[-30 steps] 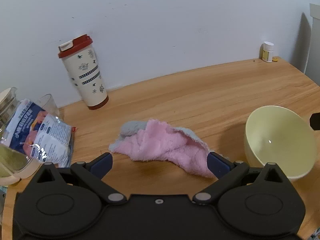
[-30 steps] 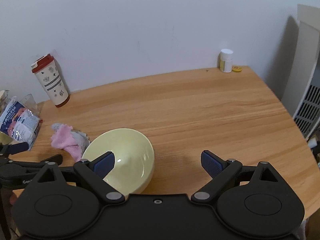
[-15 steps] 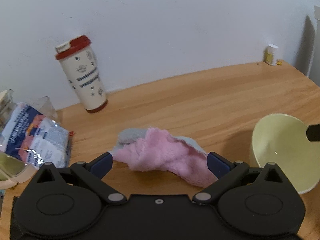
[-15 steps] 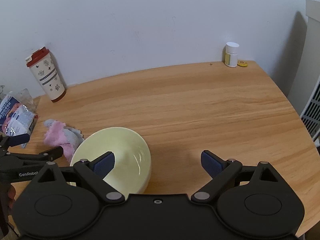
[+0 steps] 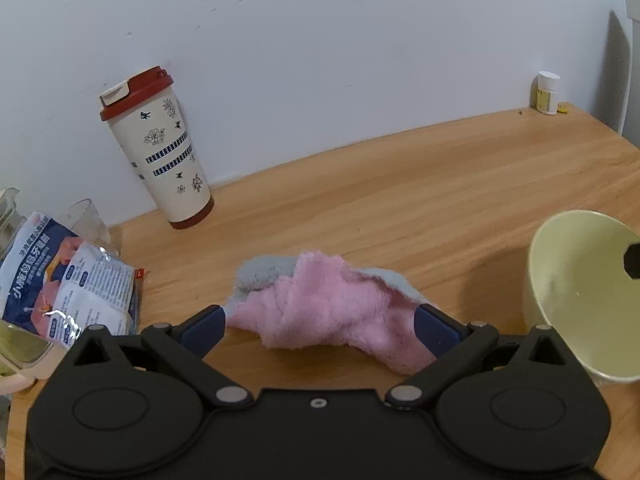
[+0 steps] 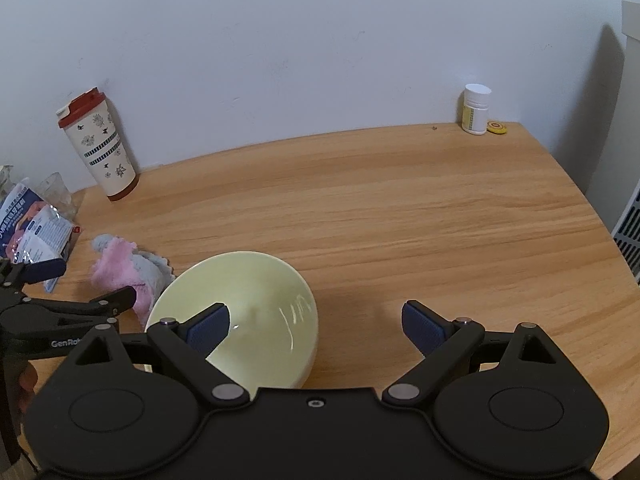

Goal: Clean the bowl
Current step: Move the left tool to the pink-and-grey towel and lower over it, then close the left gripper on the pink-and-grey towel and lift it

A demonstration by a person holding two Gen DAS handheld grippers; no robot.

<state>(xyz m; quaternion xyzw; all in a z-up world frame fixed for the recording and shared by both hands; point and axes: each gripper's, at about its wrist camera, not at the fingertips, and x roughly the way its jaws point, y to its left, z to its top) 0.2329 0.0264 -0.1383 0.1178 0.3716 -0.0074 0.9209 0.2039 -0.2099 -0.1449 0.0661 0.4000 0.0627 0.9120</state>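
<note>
A pale yellow bowl (image 6: 256, 312) stands on the wooden table; in the left wrist view the bowl (image 5: 576, 292) is at the right edge. A crumpled pink and grey cloth (image 5: 332, 308) lies left of it, also seen as the cloth (image 6: 124, 268) in the right wrist view. My left gripper (image 5: 320, 326) is open, its blue pads on either side of the cloth's near edge. My right gripper (image 6: 316, 326) is open, its left pad over the bowl's inside and its right pad over bare table. The left gripper (image 6: 84, 284) shows in the right wrist view beside the cloth.
A cream tumbler with a red lid (image 5: 160, 152) stands against the wall at the back left. A foil snack packet (image 5: 68, 280) and a clear glass (image 5: 86, 220) lie at the left edge. A small white pill bottle (image 6: 476, 110) sits at the back right corner.
My left gripper has moved forward and down to the cloth, which now lies between its pads. My right gripper has advanced, so its left pad now reaches over the bowl's inside.
</note>
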